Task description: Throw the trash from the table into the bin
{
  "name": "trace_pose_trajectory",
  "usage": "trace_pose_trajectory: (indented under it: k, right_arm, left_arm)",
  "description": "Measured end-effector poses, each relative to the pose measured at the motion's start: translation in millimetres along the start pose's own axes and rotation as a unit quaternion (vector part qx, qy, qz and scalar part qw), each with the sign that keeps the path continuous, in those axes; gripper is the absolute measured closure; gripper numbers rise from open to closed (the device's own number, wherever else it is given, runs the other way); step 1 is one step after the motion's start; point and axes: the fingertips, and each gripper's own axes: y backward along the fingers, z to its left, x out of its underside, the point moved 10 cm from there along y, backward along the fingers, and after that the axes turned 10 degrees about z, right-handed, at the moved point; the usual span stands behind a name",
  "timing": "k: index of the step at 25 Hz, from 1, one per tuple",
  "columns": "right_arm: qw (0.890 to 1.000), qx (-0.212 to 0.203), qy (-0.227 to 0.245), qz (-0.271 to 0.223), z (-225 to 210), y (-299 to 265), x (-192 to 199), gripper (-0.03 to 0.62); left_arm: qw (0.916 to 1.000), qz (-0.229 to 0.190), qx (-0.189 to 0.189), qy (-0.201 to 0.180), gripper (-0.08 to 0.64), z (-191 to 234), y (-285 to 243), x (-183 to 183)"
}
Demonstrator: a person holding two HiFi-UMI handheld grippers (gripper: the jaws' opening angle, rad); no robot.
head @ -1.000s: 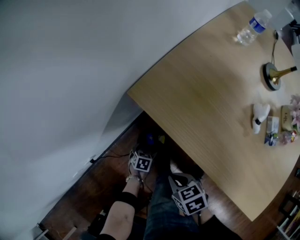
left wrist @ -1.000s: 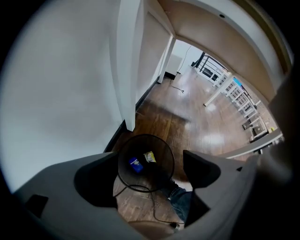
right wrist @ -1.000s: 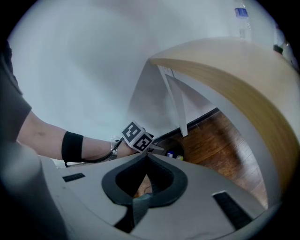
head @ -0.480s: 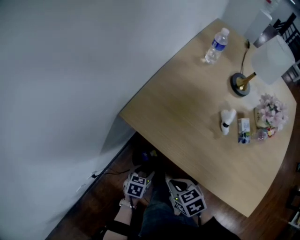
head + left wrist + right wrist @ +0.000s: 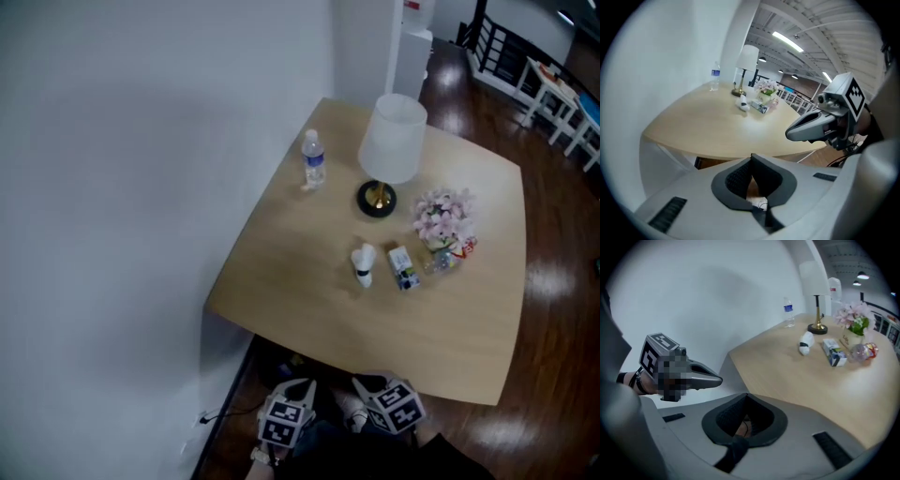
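The light wooden table [image 5: 281,281] stands with one edge along the wall, and a water bottle [image 5: 313,160] stands upright near that edge, toward the far corner. A lamp [image 5: 377,199] stands just beside the bottle, with pink flowers [image 5: 442,217] next to it. Near the middle lie a white crumpled piece [image 5: 363,264], possibly tissue, and a small carton [image 5: 403,268], side by side.
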Motion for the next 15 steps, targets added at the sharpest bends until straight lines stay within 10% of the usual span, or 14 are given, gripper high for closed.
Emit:
trace_pose_trajectory:
  k: [15]
  right_arm:
    - [0.989, 0.05, -0.109, -0.089, -90.2, 64.1, 31.0, 0.586]
  left_arm:
    - [0.9943, 0.02, 0.005, -0.105, 0.559, -64.6, -23.9, -88.1]
